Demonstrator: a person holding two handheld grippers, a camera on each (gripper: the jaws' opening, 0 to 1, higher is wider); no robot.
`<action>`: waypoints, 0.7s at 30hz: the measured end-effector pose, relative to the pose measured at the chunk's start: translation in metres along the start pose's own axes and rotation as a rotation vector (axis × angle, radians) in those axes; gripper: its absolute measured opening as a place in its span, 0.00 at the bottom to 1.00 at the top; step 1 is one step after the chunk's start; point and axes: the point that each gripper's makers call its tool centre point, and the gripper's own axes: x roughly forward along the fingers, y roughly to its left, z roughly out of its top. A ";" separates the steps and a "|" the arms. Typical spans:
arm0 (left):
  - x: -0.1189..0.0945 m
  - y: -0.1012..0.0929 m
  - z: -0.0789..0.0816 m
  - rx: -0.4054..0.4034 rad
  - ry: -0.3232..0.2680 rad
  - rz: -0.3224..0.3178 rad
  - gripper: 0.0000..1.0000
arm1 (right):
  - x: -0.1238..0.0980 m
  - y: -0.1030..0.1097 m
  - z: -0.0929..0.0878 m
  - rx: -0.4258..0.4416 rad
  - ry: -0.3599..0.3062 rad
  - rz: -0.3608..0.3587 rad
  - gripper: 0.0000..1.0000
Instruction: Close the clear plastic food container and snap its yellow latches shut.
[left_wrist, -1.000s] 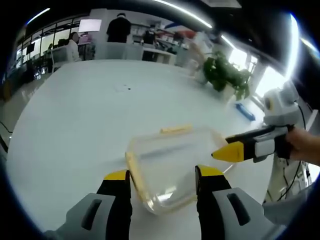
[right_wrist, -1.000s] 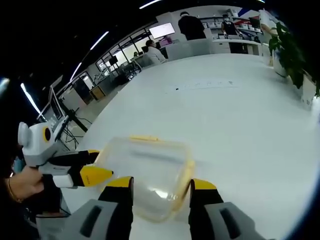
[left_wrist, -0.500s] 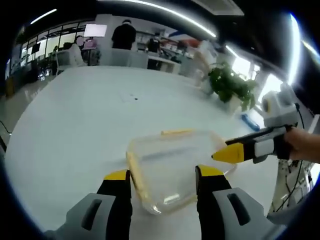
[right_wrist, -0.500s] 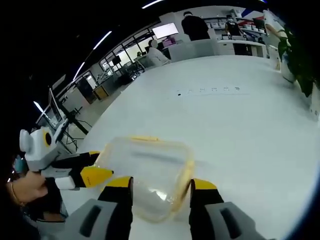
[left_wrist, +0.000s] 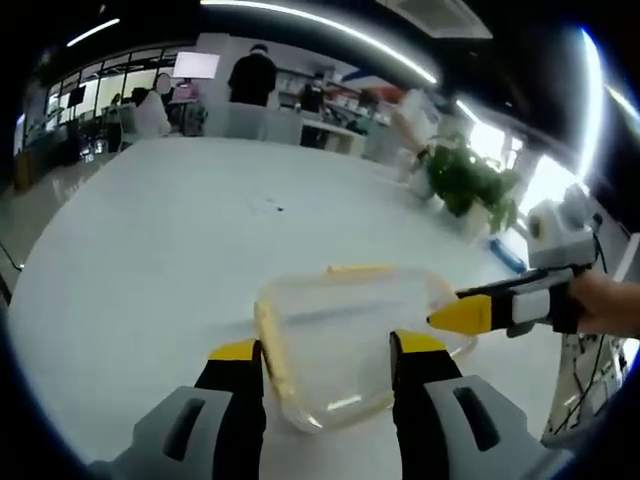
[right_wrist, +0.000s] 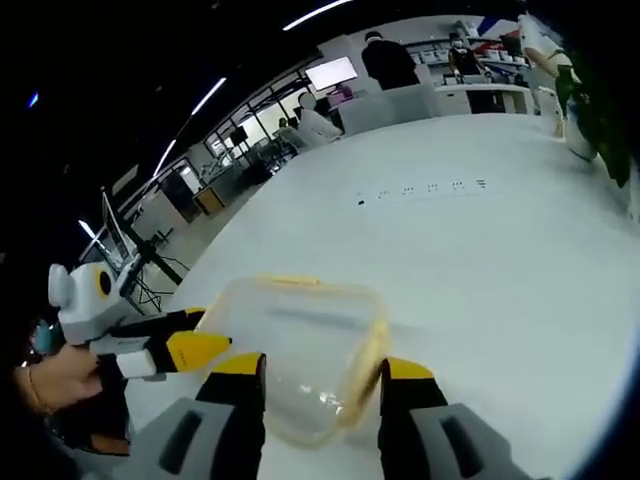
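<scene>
A clear plastic food container (left_wrist: 345, 330) lies on the white table (left_wrist: 150, 250), just beyond my left gripper (left_wrist: 327, 350), whose jaws stand open on either side of its near corner. One yellow latch (left_wrist: 268, 345) runs along its left side and another (left_wrist: 360, 270) along its far edge. My right gripper (left_wrist: 462, 315) comes in from the right, its yellow tip against the container's right side. In the right gripper view the container (right_wrist: 295, 340) sits ahead of my open right gripper (right_wrist: 322, 367), with a latch (right_wrist: 365, 350) on its right and the left gripper (right_wrist: 195, 350) touching its left side.
Potted plants (left_wrist: 470, 185) and a blue object (left_wrist: 505, 255) stand near the table's far right edge. People stand at counters (left_wrist: 250, 80) beyond the table. A hand (left_wrist: 605, 300) holds the right gripper. The table's near edge lies close below both grippers.
Both views have tilted slightly with the hands. The container and the two grippers keep nearly the same places relative to one another.
</scene>
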 end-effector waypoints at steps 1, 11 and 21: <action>0.000 0.000 0.000 -0.005 0.000 0.000 0.49 | 0.000 0.000 0.000 0.002 0.002 -0.001 0.43; 0.001 0.001 -0.001 -0.043 0.021 -0.021 0.50 | -0.001 0.000 0.001 0.002 -0.022 -0.002 0.45; -0.003 0.004 0.001 -0.030 0.035 -0.038 0.54 | -0.007 -0.010 0.002 0.010 -0.040 -0.012 0.51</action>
